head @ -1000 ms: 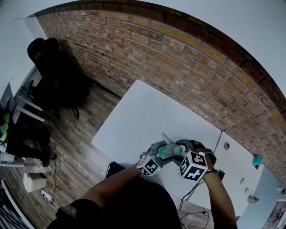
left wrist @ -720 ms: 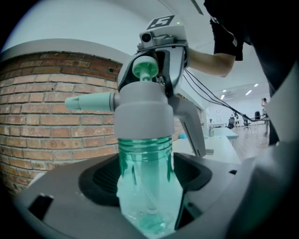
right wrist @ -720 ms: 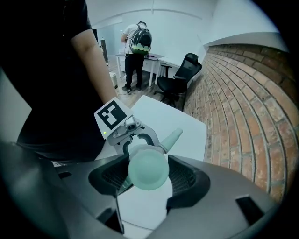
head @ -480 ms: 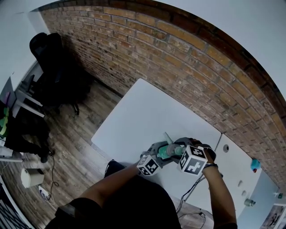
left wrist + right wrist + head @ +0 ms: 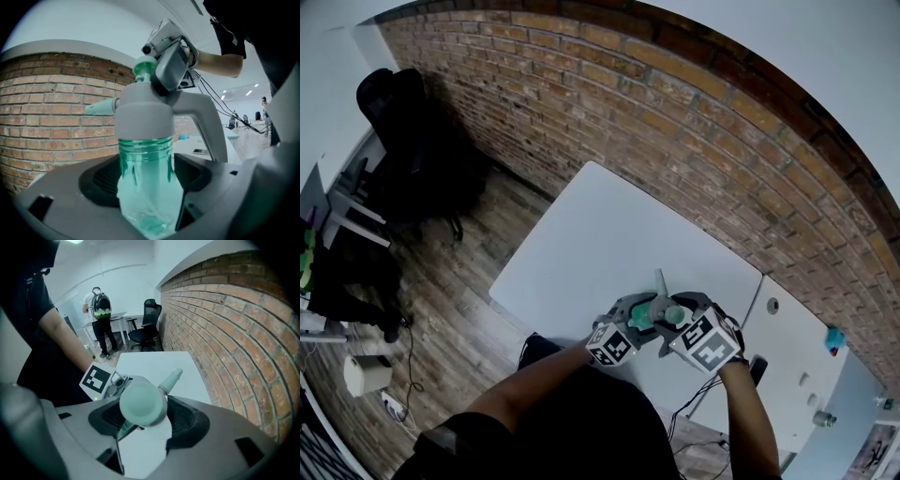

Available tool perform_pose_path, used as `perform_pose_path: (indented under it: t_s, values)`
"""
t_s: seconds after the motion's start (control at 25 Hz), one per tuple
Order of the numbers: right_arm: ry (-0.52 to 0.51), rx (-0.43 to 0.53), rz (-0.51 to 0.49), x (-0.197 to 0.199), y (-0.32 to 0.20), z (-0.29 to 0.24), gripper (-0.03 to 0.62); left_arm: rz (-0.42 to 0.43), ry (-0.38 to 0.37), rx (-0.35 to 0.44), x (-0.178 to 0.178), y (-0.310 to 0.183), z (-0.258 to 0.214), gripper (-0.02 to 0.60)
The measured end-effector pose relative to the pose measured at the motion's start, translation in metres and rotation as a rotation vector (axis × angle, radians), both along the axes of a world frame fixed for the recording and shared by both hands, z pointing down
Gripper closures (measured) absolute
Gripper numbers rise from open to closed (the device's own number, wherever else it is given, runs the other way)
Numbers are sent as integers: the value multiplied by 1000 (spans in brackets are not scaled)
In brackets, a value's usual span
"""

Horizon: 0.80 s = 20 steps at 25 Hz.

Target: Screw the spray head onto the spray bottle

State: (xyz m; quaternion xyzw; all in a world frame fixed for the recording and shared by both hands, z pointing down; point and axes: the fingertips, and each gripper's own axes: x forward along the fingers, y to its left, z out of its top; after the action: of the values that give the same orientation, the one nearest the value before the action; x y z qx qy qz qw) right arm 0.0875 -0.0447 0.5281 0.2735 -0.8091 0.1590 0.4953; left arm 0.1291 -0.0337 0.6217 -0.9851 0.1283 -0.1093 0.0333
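Note:
A translucent green spray bottle (image 5: 147, 187) stands upright between the jaws of my left gripper (image 5: 628, 323), which is shut on its body. A grey spray head (image 5: 143, 117) with a pale green nozzle (image 5: 101, 107) sits on the bottle's neck. My right gripper (image 5: 171, 61) comes down from above, shut on the head's round pale green top knob (image 5: 142, 404). In the head view both grippers meet over the white table (image 5: 609, 234) near its front edge, and the nozzle (image 5: 661, 281) points away from me. The bottle's neck is hidden under the head's collar.
A brick wall (image 5: 675, 122) runs behind the table. A second white table (image 5: 797, 328) at the right carries a teal object (image 5: 834, 337) and a dark phone (image 5: 757, 368). A black office chair (image 5: 394, 112) stands at the far left, and a person with a backpack (image 5: 101, 310) stands beyond.
My right gripper has twisted clockwise on the spray head: its marker cube has rolled and the nozzle has swung a little to the right. The left gripper has kept the bottle still.

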Motion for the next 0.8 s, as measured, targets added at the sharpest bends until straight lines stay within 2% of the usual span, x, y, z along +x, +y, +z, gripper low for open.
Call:
perform_pose_path:
  t_s: [0.12, 0.4, 0.52, 0.64, 0.8]
  values:
    - [16, 1, -40, 0, 2, 1, 339, -2, 1, -2, 0, 0, 0, 241]
    - [43, 17, -274, -3, 6, -21, 339, -1, -1, -8, 1, -1, 0, 241]
    - [110, 50, -471, -6, 10, -33, 339, 1, -1, -9, 1, 0, 1, 241]
    - [276, 42, -739, 0, 18, -30, 339, 1, 1, -6, 1, 0, 1, 241]
    - [350, -7, -933, 0, 23, -23, 339, 2, 1, -9, 2, 0, 0, 241]
